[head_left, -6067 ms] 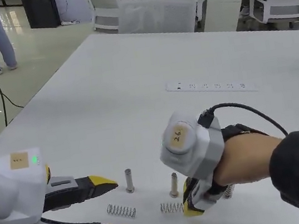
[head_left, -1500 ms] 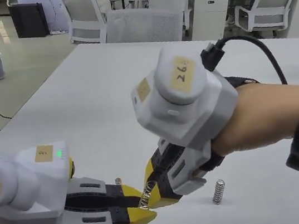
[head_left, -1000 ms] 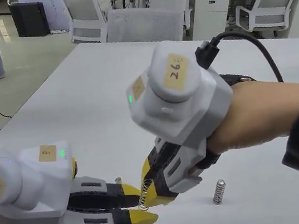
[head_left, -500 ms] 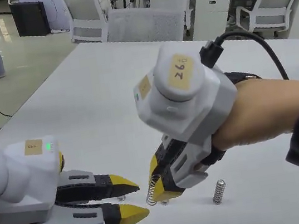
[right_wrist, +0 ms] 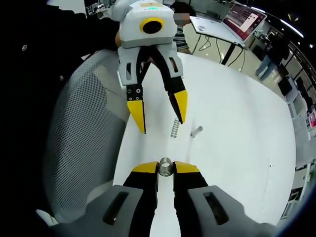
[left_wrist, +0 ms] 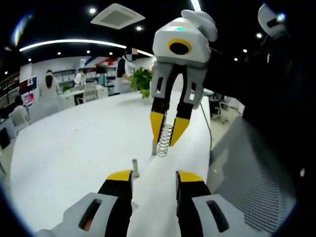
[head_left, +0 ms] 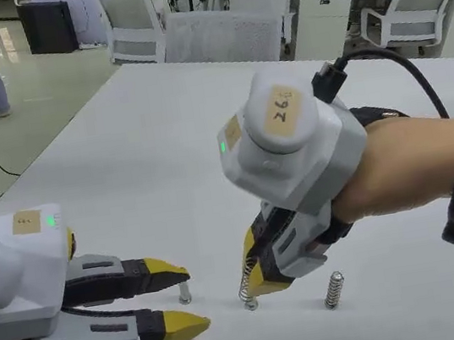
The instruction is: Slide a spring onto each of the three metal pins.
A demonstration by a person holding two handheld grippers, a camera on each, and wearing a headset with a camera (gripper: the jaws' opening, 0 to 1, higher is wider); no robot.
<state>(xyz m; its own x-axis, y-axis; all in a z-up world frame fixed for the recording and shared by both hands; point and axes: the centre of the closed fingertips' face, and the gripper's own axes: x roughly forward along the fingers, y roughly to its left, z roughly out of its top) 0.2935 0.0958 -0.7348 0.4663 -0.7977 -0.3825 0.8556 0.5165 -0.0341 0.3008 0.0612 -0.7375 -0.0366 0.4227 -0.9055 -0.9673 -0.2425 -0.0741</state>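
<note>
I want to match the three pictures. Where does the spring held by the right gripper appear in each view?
Head view: the spring is low centre, at the tips of the right gripper.
Left gripper view: the spring is at centre, between the facing gripper's yellow tips.
Right gripper view: the spring is low centre, seen end-on between that view's own jaws.
Shared landmark: the bare pin beside the left gripper.

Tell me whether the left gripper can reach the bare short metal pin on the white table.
Likely yes: the left gripper is open, the bare short metal pin just ahead, nothing between.
</note>
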